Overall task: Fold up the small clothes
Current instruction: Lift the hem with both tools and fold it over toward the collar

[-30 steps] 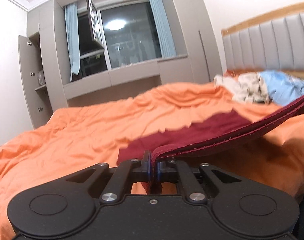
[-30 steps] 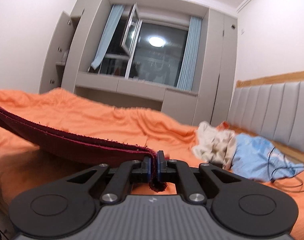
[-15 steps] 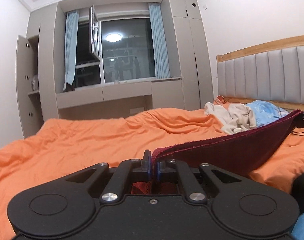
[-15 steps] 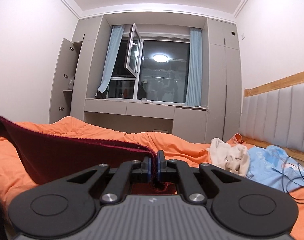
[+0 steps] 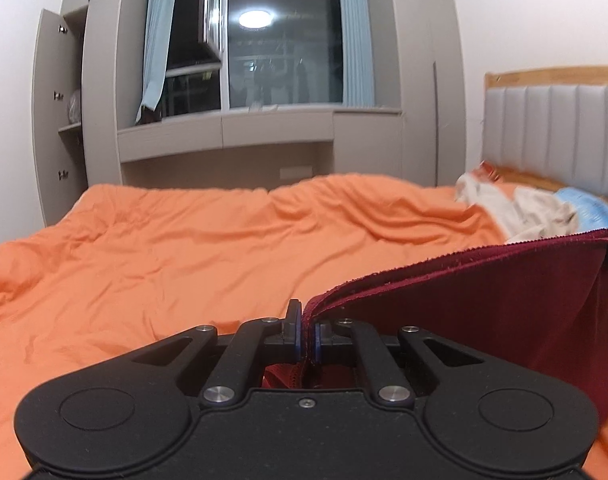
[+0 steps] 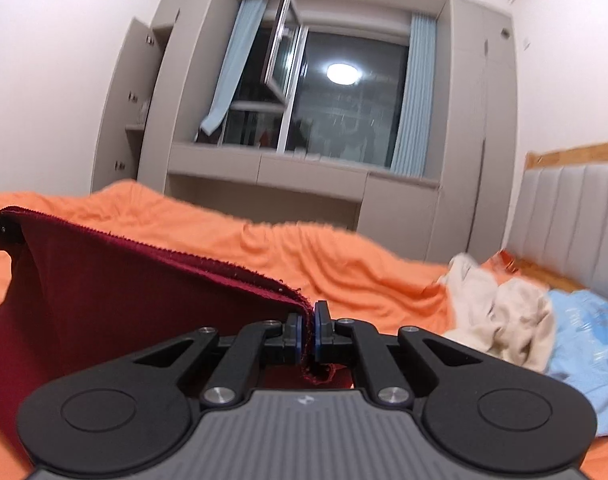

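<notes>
A bedroom at night: a bed (image 5: 184, 248) under an orange cover, a grey headboard (image 6: 575, 216) at its head end, and a dark window (image 5: 284, 44) beyond the far edge.

The left claw (image 5: 305, 336) is clamped on one end of a dark red cloth (image 5: 483, 304); the right claw (image 6: 308, 336) is clamped on the other end (image 6: 124, 292). The frayed top edge runs from claw to claw, and the rest of the cloth hangs below it as a doubled sheet, off the bed, over the near edge.

A second ago the cloth stretched away low across the cover, its far part lying on the bed. Now it hangs from both claws, with the room seen from further back. So it seems the garment has been picked up and pulled toward the near edge, probably to shake it straight before laying it down for a fold; no fold is set yet.

Both claws point almost level, slightly down, side by side and facing the window. Near the headboard lie a cream garment (image 6: 499, 312) and a blue one (image 6: 583, 340), blurred, likely waiting their turn.
</notes>
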{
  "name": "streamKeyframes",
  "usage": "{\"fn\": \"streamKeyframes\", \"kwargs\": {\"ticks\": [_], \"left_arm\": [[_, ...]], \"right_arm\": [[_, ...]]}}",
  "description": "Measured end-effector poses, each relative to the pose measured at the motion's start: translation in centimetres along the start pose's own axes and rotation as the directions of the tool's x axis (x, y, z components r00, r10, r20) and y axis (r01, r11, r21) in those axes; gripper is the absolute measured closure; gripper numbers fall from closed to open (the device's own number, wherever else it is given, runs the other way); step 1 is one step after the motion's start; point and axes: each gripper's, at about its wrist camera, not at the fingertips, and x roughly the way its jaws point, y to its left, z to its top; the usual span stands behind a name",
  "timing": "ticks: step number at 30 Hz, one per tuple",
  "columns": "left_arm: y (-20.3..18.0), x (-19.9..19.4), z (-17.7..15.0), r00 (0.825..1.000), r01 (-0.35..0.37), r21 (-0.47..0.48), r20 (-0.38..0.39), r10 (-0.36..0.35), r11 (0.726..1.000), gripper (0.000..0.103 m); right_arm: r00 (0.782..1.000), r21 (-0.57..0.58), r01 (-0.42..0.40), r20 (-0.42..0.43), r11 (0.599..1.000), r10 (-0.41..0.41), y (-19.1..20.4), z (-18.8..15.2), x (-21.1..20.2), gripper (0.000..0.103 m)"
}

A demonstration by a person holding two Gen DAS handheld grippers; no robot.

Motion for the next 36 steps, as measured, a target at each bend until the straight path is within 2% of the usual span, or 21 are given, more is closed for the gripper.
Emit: {"fn": "streamKeyframes", "kwargs": {"ticks": [5, 12, 15, 22, 24, 26, 28, 30, 32, 34, 36], "left_arm": [[-0.1, 6.8, -0.9, 0.996, -0.038, 0.040, -0.073, 0.041, 0.998, 0.097], [1.7, 15.7, -3.4, 0.974, -0.022, -0.039, -0.228, 0.012, 0.999, 0.097], [1.6, 17.5, -4.8, 0.959, -0.019, -0.027, -0.285, 0.010, 0.999, 0.097], [1.7, 19.8, -6.2, 0.937, -0.024, -0.019, -0.350, 0.016, 1.000, 0.094], [1.6, 20.1, -6.7, 0.929, -0.031, -0.019, -0.369, 0.022, 0.999, 0.090], [1.8, 20.4, -6.8, 0.922, -0.043, -0.025, -0.385, 0.030, 0.999, 0.082], [2.0, 20.5, -6.9, 0.918, -0.056, -0.041, -0.395, 0.035, 0.998, 0.077], [2.4, 20.3, -6.9, 0.916, -0.066, -0.054, -0.399, 0.039, 0.996, 0.067], [2.7, 19.9, -6.7, 0.917, -0.074, -0.064, -0.397, 0.042, 0.995, 0.045], [3.1, 19.2, -6.5, 0.920, -0.091, -0.074, -0.388, 0.056, 0.993, 0.032], [3.4, 18.2, -6.3, 0.930, -0.106, -0.073, -0.361, 0.073, 0.992, 0.023]], "right_arm": [[0.992, -0.044, -0.020, -0.127, 0.999, 0.014, 0.4, -2.0, 7.1, 0.097], [0.958, -0.052, -0.060, -0.283, 0.997, 0.043, 1.1, -5.9, 13.1, 0.096], [0.947, -0.052, -0.061, -0.320, 0.997, 0.041, 1.4, -7.1, 14.2, 0.096], [0.931, -0.061, -0.062, -0.363, 0.996, 0.036, 1.6, -8.9, 16.0, 0.092], [0.930, -0.057, -0.062, -0.366, 0.996, 0.037, 1.5, -9.1, 16.2, 0.082], [0.931, -0.050, -0.054, -0.365, 0.997, 0.032, 1.3, -8.8, 16.1, 0.049], [0.934, -0.036, -0.043, -0.357, 0.998, 0.027, 1.0, -8.7, 16.0, 0.036], [0.938, -0.022, -0.028, -0.347, 0.999, 0.019, 0.5, -8.4, 15.8, 0.032], [0.941, -0.007, -0.010, -0.337, 1.000, 0.007, 0.0, -8.3, 15.6, 0.019], [0.943, -0.002, 0.008, -0.334, 1.000, -0.009, -0.4, -8.2, 15.5, 0.014], [0.941, -0.013, 0.037, -0.336, 0.999, -0.039, -0.5, -8.2, 15.6, 0.009]]}}
